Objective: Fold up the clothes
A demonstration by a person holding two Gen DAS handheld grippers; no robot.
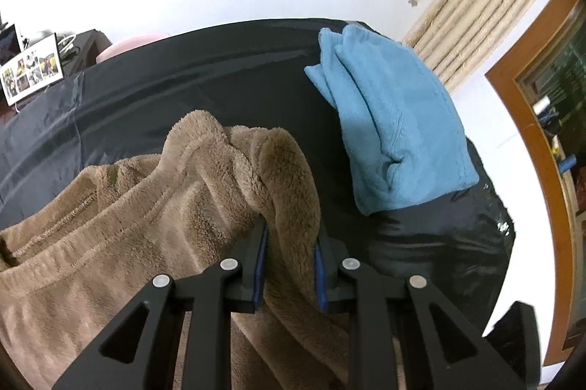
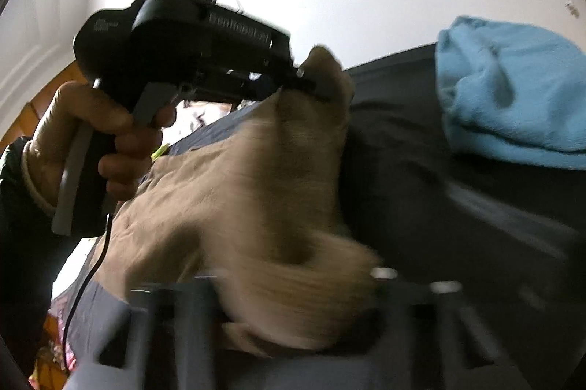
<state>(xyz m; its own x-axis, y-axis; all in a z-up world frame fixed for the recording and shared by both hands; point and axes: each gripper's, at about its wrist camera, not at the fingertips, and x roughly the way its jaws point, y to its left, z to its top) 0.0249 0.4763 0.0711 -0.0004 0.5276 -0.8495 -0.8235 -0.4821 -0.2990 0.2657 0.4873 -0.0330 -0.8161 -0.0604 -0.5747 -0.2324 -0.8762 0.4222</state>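
Clamping a thick fold of the brown fleece [image 1: 175, 207] above the black table [image 1: 183, 89], the left gripper [image 1: 289, 265] holds soft, light, floppy cloth best pinched at edges; the right gripper [image 2: 293, 309] seems shut on it too, though blurred.

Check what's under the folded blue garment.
The blue garment lies directly on the black sheet. The sheet shows around it; anything beneath the garment itself is covered.

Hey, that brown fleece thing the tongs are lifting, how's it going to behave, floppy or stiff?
Likely floppy: the brown fleece garment bends and hangs in soft folds from the left tongs. Its thick pile probably grips the pads rather than slipping. It looks bulky yet light, since it appears held up only where the left tongs and the right tongs meet it, though the right-wrist view is blurred.
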